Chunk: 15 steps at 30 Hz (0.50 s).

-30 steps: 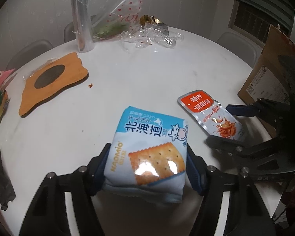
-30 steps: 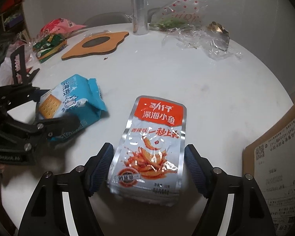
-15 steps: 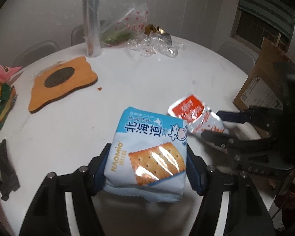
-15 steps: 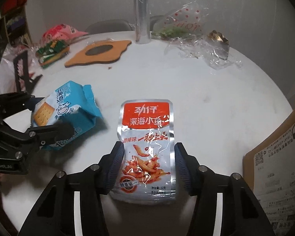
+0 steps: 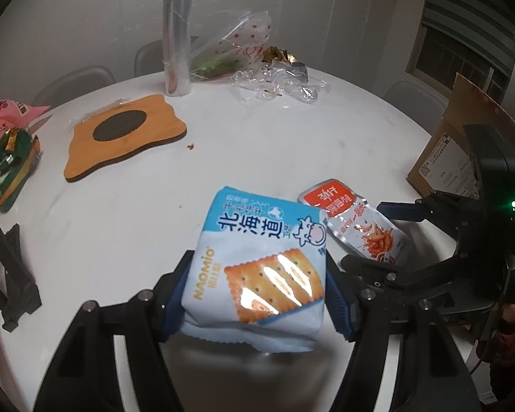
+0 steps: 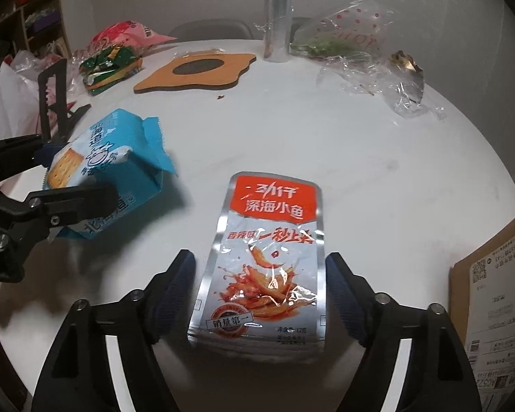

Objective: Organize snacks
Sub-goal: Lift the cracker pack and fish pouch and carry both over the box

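My left gripper (image 5: 257, 267) is shut on a light-blue cracker pack (image 5: 257, 257) and holds it a little above the white round table (image 5: 257, 144). In the right wrist view that pack (image 6: 120, 158) hangs at the left in the left gripper (image 6: 75, 171). A silver and red fish-snack pouch (image 6: 267, 257) lies flat between the fingers of my right gripper (image 6: 257, 267), whose jaws are opening; a gap shows at the left pad. In the left wrist view the pouch (image 5: 357, 223) sits just right of the cracker pack, inside the right gripper (image 5: 364, 233).
A cardboard box (image 6: 498, 309) stands at the table's right edge. Farther back lie a wooden trivet (image 5: 127, 137), an upright foil roll (image 5: 176, 34) and crumpled clear wrappers (image 5: 278, 79). Green and pink snack bags (image 5: 7, 151) and a black stand (image 5: 10, 274) are at the left.
The right jaws squeezed the pouch half a second ago and have since spread off it. The left gripper with the cracker pack has drifted closer to the pouch.
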{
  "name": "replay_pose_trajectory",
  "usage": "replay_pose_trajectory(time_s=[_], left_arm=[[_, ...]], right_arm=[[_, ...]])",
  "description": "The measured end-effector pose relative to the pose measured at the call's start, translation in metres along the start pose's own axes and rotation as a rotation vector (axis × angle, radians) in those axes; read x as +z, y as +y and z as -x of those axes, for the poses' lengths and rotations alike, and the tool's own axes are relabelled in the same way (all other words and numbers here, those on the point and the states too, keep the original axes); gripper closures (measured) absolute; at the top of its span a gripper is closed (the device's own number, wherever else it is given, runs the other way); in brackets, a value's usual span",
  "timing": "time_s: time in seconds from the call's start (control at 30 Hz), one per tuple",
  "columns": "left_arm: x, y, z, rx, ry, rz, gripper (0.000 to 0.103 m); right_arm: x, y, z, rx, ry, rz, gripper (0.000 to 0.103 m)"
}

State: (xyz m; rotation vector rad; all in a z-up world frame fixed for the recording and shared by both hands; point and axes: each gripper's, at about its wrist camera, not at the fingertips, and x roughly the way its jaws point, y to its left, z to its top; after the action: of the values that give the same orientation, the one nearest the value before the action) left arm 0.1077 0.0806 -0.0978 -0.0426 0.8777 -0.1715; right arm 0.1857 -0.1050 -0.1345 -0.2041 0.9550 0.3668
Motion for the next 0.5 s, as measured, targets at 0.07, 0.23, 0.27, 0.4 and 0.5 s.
replay_pose_trajectory(time_s=[0.07, 0.23, 0.27, 0.4, 0.5], left_arm=[[-0.001, 0.000, -0.001, 0.001, 0.001, -0.001, 0.038], [-0.001, -0.002, -0.002, 0.002, -0.002, -0.005, 0.038], [-0.002, -0.002, -0.001, 0.001, -0.004, -0.003, 0.038], [-0.002, -0.001, 0.005, 0.003, -0.021, -0.001, 0.038], [-0.003, -0.002, 0.016, 0.004, -0.039, 0.002, 0.038]], right_arm=[[-0.002, -0.001, 0.001, -0.001, -0.012, -0.003, 0.027], [-0.006, -0.005, 0.007, -0.014, -0.032, -0.008, 0.042], [-0.006, -0.006, 0.011, -0.020, -0.046, -0.009, 0.044], [-0.004, -0.010, 0.021, 0.032, -0.050, -0.048, 0.054], [-0.006, -0.010, 0.026, 0.057, -0.050, -0.060, 0.054]])
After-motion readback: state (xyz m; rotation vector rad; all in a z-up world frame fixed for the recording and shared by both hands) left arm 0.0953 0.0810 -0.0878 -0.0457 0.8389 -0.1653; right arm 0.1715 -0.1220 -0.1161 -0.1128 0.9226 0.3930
